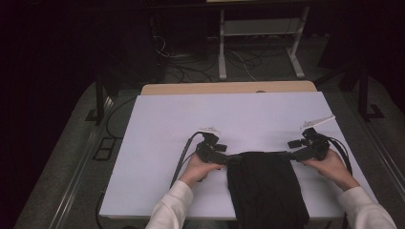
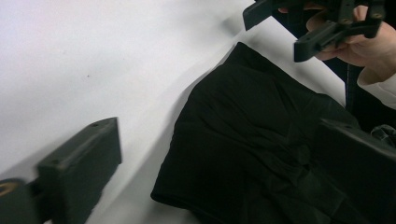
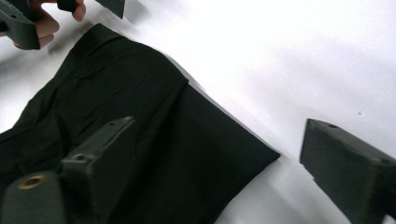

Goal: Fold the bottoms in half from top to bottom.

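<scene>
A black cloth [image 1: 265, 186] lies folded on the near middle of the white table [image 1: 191, 119], and its near end hangs over the front edge. My left gripper [image 1: 228, 153] is at the cloth's far left corner, my right gripper [image 1: 290, 149] at its far right corner, both pointing inward. In the left gripper view the jaws stand wide apart around the cloth's [image 2: 252, 140] edge, gripper [image 2: 215, 135] open. In the right gripper view the gripper [image 3: 219, 128] is open too, one jaw over the cloth [image 3: 140, 116], the other over bare table past its corner.
The far half of the table [image 1: 229, 109] is bare white, with a wooden strip [image 1: 229, 88] along its far edge. Cables [image 1: 184, 157] trail from both grippers. Beyond the table stand a white frame [image 1: 260, 43] and floor cables.
</scene>
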{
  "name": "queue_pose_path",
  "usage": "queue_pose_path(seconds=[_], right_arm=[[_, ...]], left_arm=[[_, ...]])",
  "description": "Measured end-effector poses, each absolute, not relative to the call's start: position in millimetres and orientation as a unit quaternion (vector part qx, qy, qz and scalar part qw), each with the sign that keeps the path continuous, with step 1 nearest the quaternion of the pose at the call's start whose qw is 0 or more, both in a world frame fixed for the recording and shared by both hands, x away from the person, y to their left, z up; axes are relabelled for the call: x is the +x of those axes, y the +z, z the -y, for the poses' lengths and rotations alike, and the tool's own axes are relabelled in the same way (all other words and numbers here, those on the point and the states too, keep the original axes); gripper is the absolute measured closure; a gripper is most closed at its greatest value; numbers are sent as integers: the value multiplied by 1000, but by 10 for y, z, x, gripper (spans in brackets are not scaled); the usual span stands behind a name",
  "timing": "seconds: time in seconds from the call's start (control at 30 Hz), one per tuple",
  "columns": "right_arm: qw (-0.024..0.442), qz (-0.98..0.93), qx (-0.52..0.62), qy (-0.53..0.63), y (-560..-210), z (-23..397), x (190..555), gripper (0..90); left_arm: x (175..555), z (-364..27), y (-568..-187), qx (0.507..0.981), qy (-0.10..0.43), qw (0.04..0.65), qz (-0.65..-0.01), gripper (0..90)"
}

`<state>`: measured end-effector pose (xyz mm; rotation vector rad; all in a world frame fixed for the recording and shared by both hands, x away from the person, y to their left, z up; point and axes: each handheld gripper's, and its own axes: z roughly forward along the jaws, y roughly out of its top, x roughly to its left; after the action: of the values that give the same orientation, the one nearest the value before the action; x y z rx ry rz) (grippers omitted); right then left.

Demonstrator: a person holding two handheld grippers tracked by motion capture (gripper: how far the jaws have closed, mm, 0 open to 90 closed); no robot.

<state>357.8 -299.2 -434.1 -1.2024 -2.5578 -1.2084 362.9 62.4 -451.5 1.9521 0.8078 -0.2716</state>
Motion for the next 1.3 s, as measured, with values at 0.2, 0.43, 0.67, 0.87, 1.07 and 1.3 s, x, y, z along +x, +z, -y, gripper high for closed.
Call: queue_pose_path(seconds=[0.2,0.43,0.67,0.87,1.07,1.3], right_arm=[[45,833,-396,-383,-4419,3021,3630,181],[56,842,-382,-377,-4483,3025,3659,377],[83,836,-387,-379,-4512,3031,3696,634],[94,838,-392,-367,-4499,2995,3669,855],[84,828,-400,-384,-4410,3019,3607,859],[65,825,-407,-388,-4338,2944,3601,859]], left_arm=[[3627,-584,-4561,806,-125,479,-324,145],[3593,-542,-4599,820,-111,458,-324,319],[3596,-539,-4619,819,-128,448,-336,601],[3587,-546,-4600,824,-136,450,-318,798],[3554,-613,-4497,833,-113,446,-308,813],[3511,-659,-4389,846,-79,438,-293,817]])
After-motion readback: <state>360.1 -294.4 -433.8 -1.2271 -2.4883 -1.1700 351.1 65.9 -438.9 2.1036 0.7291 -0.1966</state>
